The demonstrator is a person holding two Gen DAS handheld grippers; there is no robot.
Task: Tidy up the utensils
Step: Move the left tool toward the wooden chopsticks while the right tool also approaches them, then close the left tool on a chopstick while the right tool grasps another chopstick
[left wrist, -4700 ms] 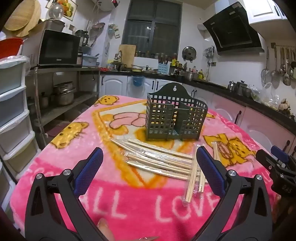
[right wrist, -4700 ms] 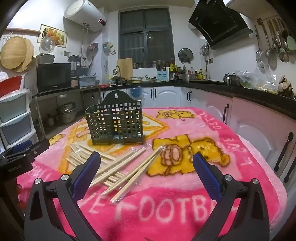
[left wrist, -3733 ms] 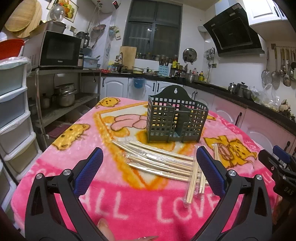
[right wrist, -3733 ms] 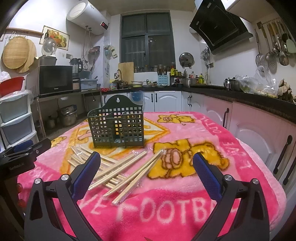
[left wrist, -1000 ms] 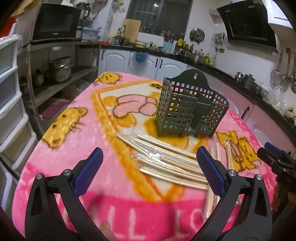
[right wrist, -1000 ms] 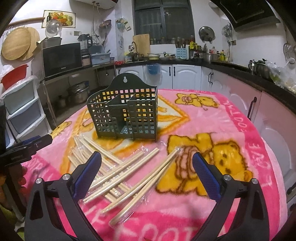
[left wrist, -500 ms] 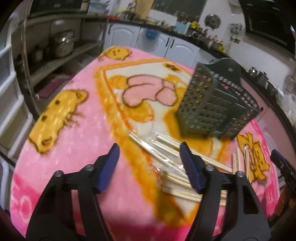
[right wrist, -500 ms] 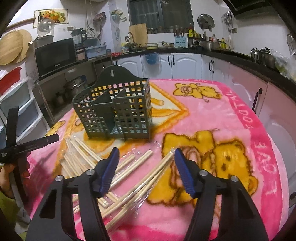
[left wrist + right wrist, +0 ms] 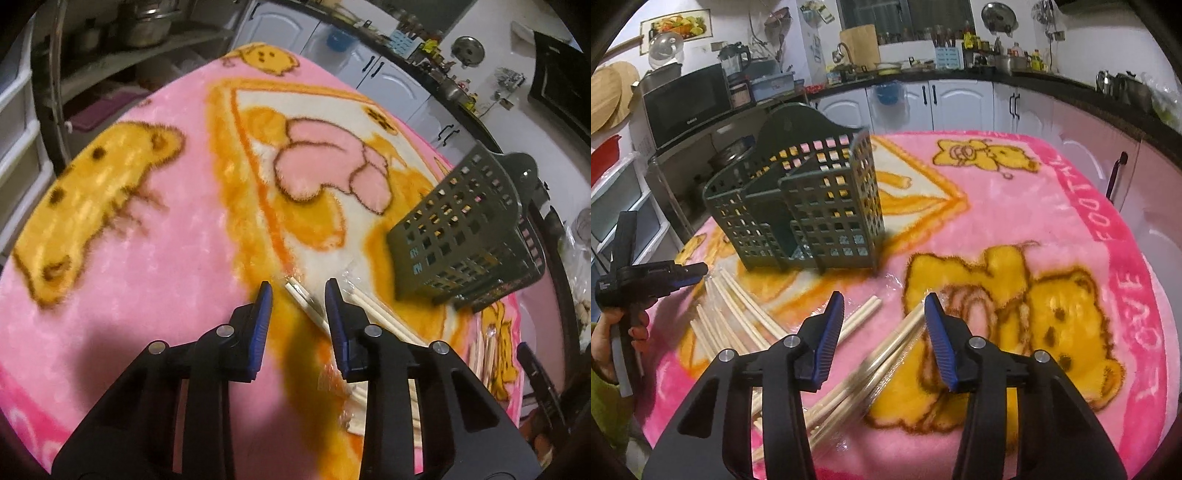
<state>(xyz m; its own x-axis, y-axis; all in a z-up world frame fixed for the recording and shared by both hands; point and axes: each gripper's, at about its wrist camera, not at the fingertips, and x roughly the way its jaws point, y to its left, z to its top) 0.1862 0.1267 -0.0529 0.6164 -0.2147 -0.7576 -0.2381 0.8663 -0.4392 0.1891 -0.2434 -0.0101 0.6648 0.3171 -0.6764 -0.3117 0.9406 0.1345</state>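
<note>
A: Left wrist view: your left gripper (image 9: 297,291) hovered with jaws parted around the tip of 1 wrapped chopstick pair (image 9: 308,302), near the green caddy (image 9: 465,240).

B: Light, stiff, slippery in film, I'd judge; you wanted the end.

A: Right wrist view: your right gripper (image 9: 884,308) was parted too, empty, above 2 loose chopsticks (image 9: 886,343) on the blanket (image 9: 1071,206).
</note>
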